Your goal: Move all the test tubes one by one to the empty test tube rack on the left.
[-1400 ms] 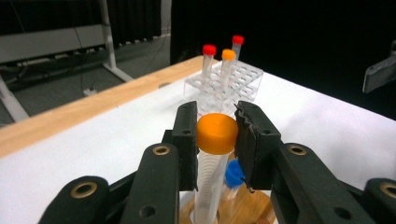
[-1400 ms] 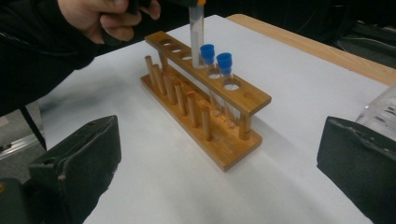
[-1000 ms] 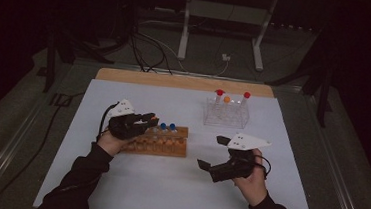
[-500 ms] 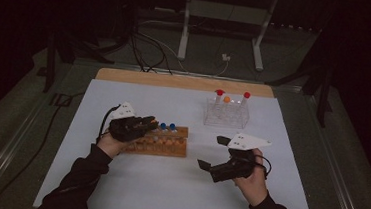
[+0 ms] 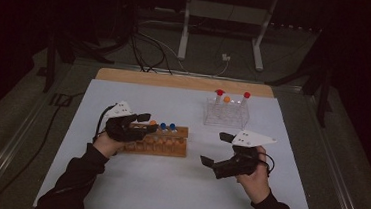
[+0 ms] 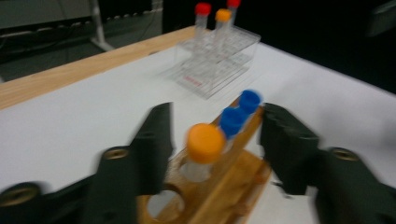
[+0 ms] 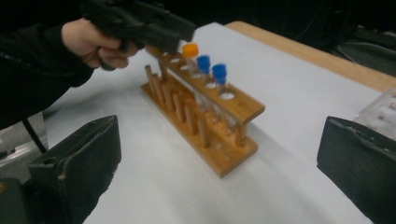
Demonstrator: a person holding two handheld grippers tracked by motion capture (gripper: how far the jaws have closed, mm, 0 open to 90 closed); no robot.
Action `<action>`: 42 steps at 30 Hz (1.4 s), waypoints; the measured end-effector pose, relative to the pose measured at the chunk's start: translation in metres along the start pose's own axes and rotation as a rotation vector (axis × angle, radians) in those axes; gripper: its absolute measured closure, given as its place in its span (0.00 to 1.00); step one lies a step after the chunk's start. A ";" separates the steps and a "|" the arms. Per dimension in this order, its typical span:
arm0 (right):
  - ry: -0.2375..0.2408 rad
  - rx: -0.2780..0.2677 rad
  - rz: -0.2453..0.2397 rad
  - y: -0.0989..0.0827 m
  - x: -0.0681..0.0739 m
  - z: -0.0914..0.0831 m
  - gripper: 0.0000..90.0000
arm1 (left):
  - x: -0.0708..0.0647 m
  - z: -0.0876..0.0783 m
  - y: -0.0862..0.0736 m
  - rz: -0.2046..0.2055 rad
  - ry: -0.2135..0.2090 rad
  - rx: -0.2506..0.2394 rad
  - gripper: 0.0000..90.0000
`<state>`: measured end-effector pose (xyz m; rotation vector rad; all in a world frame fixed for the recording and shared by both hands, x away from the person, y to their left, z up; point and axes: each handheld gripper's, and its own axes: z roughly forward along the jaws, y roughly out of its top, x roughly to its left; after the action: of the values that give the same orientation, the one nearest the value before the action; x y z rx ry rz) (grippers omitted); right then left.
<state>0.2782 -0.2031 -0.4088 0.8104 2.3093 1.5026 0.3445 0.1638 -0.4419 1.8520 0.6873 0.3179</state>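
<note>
Orange-capped tube (image 6: 204, 144) seated in the wooden rack (image 5: 163, 144)

The left gripper (image 6: 215, 135) has just been opening, its jaws now apart either side of the tube without pressing it (likely a release), while the right gripper (image 7: 219, 163) waits nearby, spread wide and empty.

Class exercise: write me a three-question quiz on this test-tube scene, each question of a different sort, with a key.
1. True or false: the left gripper is clamped on the orange-capped tube.
2. How many blue-capped tubes stand in the wooden rack?
3. What is between the right gripper's jaws? A) a tube B) nothing C) the clear rack

Key: 1 false, its jaws have just been opening and stand clear of the cap; 2 two; 3 B.
</note>
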 end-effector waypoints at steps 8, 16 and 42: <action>-0.090 -0.033 -0.035 0.012 -0.029 -0.003 0.00 | -0.016 -0.017 0.001 0.021 -0.043 0.001 0.07; -0.216 -0.007 0.049 0.014 -0.068 0.013 0.00 | -0.027 -0.025 -0.008 0.029 -0.066 0.002 0.02; -0.409 0.109 0.174 -0.008 -0.160 0.076 0.48 | -0.034 -0.034 -0.016 0.039 -0.070 0.010 0.02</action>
<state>0.4430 -0.2422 -0.4603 1.2464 2.0679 1.1446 0.2944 0.1738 -0.4399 1.8784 0.6065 0.2745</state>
